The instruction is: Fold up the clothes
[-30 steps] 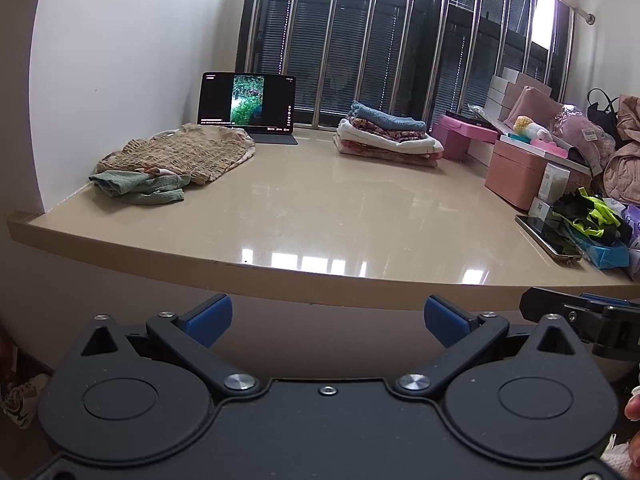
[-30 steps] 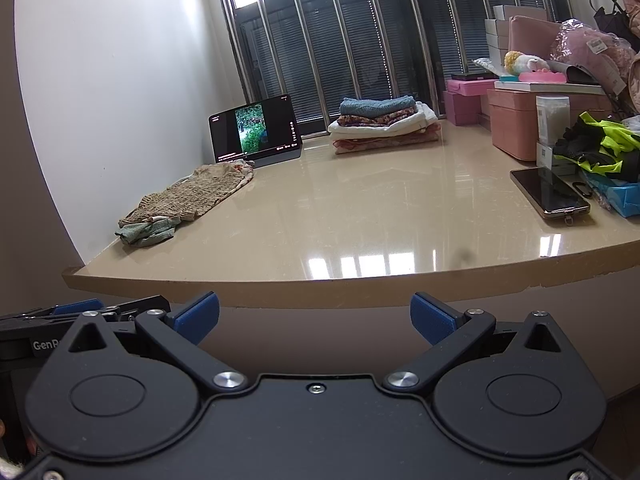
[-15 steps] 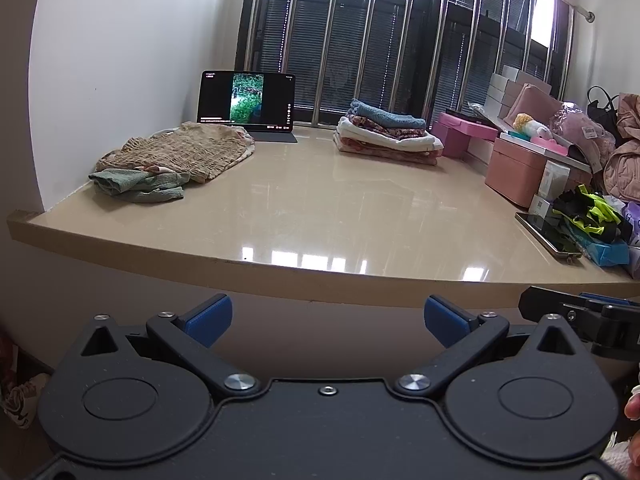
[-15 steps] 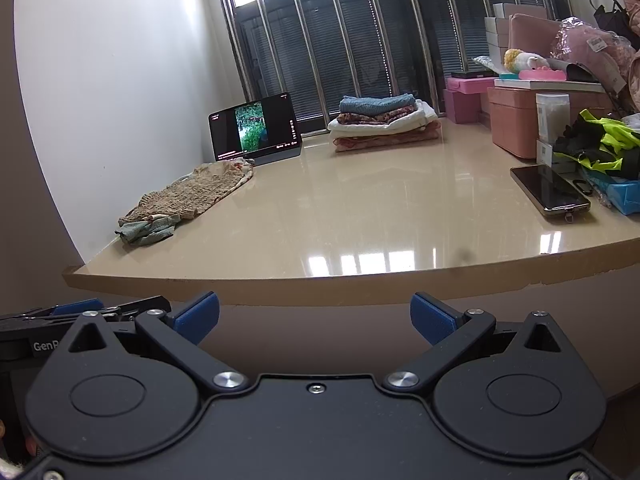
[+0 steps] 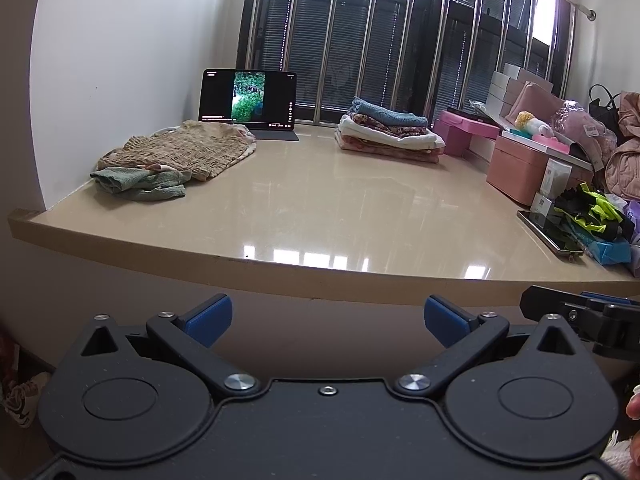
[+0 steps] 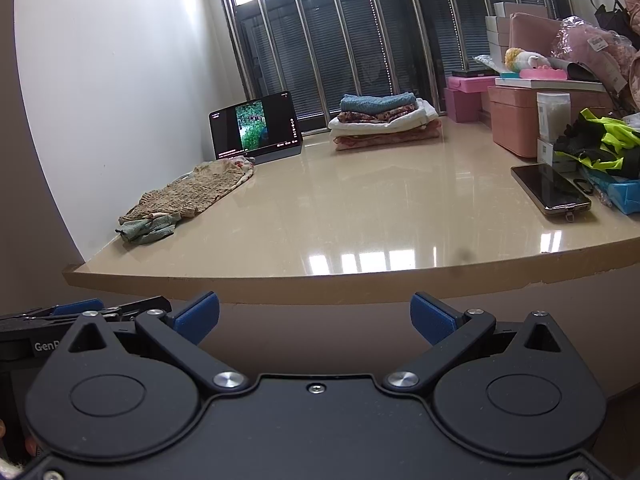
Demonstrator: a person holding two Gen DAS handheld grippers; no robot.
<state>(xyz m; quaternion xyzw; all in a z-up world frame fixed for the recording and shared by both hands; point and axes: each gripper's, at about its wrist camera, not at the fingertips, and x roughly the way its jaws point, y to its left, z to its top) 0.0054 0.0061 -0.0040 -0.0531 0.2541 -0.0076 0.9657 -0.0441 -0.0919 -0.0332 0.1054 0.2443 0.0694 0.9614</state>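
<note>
Beige desk (image 5: 320, 200) lies bare across its middle and front edge. Unfolded clothes (image 5: 176, 156) sit at its left edge, a folded stack (image 5: 390, 132) near the back edge. Left gripper (image 5: 326, 316) and right gripper (image 6: 314, 314) hang below the front edge, jaws spread, empty.

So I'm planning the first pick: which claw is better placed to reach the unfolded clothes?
Probably left. The unfolded clothes lie at the table's left end; both the left claw and right claw are open and empty.
</note>
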